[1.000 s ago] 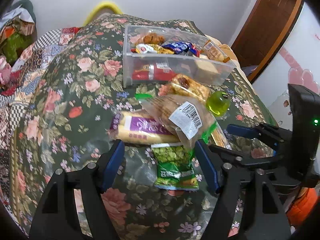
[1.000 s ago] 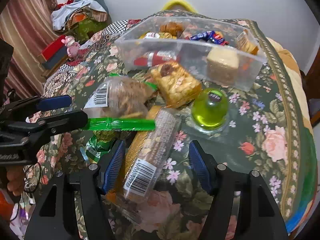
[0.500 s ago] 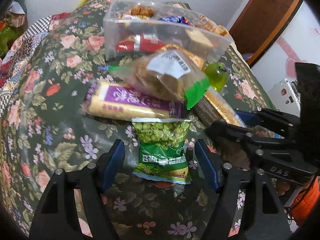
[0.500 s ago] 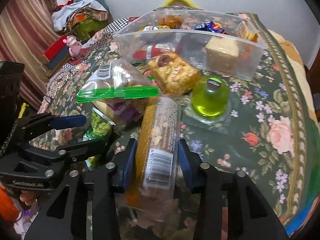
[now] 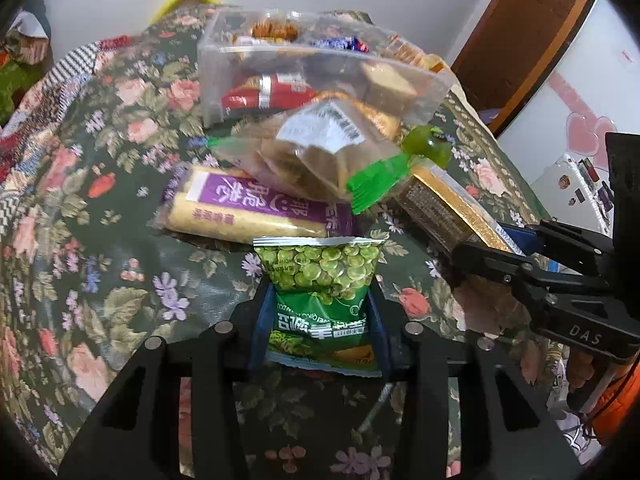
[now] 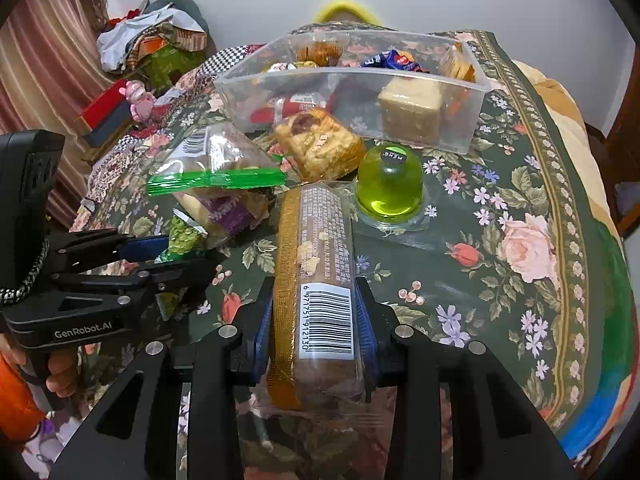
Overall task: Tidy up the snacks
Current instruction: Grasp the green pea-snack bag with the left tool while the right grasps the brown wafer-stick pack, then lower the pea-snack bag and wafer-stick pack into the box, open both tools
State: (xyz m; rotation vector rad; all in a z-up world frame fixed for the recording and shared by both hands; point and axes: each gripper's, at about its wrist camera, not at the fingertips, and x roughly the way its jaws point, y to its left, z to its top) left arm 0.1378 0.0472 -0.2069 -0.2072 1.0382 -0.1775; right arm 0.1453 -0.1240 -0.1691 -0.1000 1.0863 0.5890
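On the floral tablecloth, loose snacks lie in front of a clear plastic box that holds several snacks. My left gripper is closing, and its blue pads press both sides of a green pea packet. In the right wrist view, my right gripper is shut on the near end of a long gold-edged biscuit pack. Each gripper shows at the edge of the other's view. A zip bag with a green seal leans on a purple wafer pack.
A green jelly cup and a wrapped pastry sit just before the box. The table's right edge drops off near a brown door. Clothes and toys are piled at far left.
Both pairs of jaws went from wide apart to closed: the right on the biscuit pack first, then the left on the pea packet. The left gripper sank closer to the snacks.
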